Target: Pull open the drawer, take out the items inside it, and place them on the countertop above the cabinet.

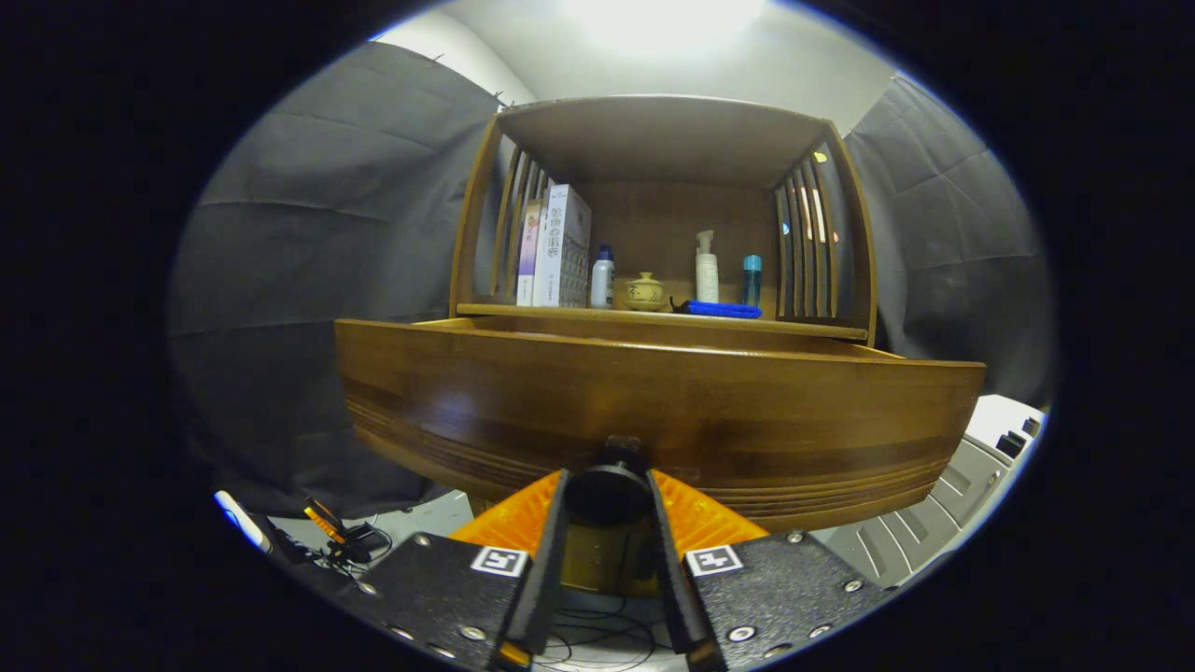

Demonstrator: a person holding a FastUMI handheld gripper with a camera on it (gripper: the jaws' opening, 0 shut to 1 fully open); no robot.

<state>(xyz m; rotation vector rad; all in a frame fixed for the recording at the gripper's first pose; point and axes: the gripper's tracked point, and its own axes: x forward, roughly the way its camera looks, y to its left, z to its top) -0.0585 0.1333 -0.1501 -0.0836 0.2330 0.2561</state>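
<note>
Gripper view looks straight at the wide front of a brown wooden drawer, which stands pulled out from the brown wooden cabinet so that its top edge and side walls show ahead of the shelf. The gripper has its two fingers pressed in on the round dark knob at the lower middle of the drawer front, one finger on each side of it. What lies inside the drawer is hidden behind its front panel. Beyond the drawer, on the cabinet's countertop under the curved wooden roof, stand a white box with printed sides and a thinner purple box just beside it, then a small white bottle with a blue cap, a squat tan ceramic jar with a lid, a tall white pump bottle and a slim teal bottle. A flat blue item lies in front of the pump bottle.
</note>
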